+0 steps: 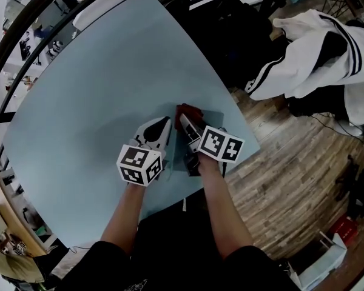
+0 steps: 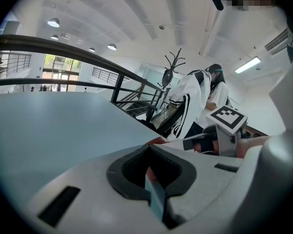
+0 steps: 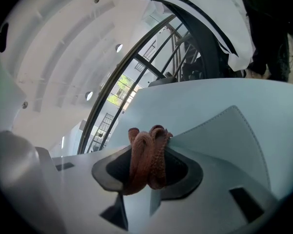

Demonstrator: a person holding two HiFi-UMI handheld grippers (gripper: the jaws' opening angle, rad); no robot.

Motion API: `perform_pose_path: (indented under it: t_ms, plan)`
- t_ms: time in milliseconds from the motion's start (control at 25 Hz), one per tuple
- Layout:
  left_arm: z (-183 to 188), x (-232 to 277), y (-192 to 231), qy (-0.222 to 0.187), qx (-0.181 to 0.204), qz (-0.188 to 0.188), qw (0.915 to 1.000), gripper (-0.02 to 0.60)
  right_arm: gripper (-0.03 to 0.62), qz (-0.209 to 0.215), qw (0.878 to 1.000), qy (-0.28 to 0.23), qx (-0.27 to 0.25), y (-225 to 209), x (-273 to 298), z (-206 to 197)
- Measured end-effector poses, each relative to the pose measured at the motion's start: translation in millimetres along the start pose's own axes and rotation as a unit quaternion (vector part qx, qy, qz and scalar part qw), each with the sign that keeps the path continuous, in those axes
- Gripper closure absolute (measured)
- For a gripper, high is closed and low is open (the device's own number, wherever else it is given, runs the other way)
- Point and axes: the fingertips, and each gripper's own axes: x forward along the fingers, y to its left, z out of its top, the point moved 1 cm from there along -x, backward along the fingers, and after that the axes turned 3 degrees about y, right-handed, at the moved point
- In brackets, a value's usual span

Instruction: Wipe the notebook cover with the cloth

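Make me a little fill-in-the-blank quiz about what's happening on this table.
1. The right hand-held gripper is shut on a reddish-brown ___.
2. Beside it lies a grey-blue ___ with a stitched edge.
3. The table under them is light ___.
Missing words: cloth; notebook; blue.

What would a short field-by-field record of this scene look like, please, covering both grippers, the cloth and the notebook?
surface: pale blue table
notebook: grey-blue notebook with a stitched edge, lying flat on the table
cloth: bunched reddish-brown woven cloth, at the notebook's cover
left gripper: jaws together, nothing seen between them, low beside the notebook
right gripper: jaws clamped on the cloth
task state: cloth held at the cover
background: white jacket with black stripes, off the table
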Motion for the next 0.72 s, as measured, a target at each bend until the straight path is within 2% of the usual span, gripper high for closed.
perform_pose_path:
  t_ms: [440, 720]
  plan:
    - [-5, 6, -3, 0.010, -0.002, -0.018, 0.9998, 0.574, 0.447, -0.021, 1.000, -0.012, 0.001, -17, -17, 4]
    - [-6, 20, -21, 0.017, 0.002, -0.030, 0.9994, 0.574, 0.447, -0.036, 0.999, -0.027, 0.007, -42, -40, 18]
